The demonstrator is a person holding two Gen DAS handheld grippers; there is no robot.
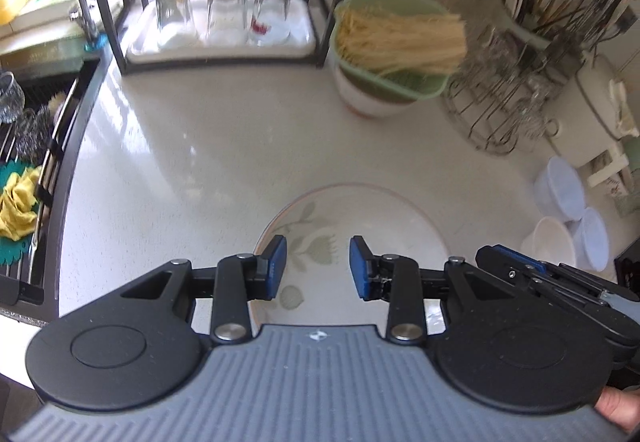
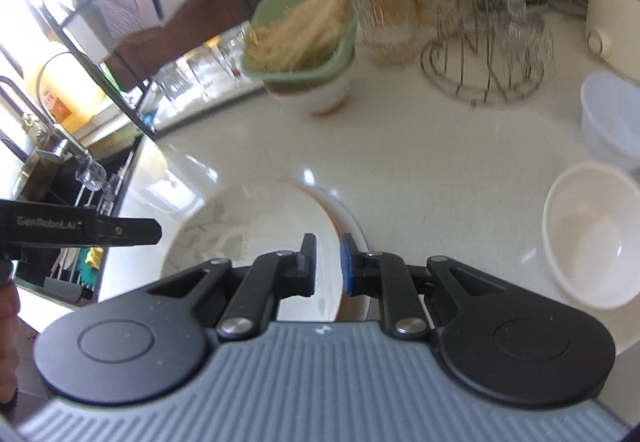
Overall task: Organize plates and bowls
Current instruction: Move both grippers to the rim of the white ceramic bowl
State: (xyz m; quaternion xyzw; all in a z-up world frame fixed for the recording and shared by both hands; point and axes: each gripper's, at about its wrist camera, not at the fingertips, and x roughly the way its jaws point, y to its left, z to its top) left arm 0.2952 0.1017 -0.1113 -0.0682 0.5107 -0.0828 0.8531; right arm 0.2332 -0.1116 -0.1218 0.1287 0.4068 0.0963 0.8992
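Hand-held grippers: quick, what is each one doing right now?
Left hand-held gripper: open, holding nothing.
Right hand-held gripper: shut on the round white floral ceramic plate rim.

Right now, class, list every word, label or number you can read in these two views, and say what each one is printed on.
"GenRobot.AI": on the black side of the left gripper, seen in the right wrist view.
Red print on one upturned glass: too blurred to read.
Orange label on the yellow container: too blurred to read.
Small emblem on the right gripper's grey body: no letters legible.

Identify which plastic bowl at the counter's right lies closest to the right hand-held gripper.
The opaque white bowl, nearest the right hand-held gripper. The translucent bluish bowl sits farther back.
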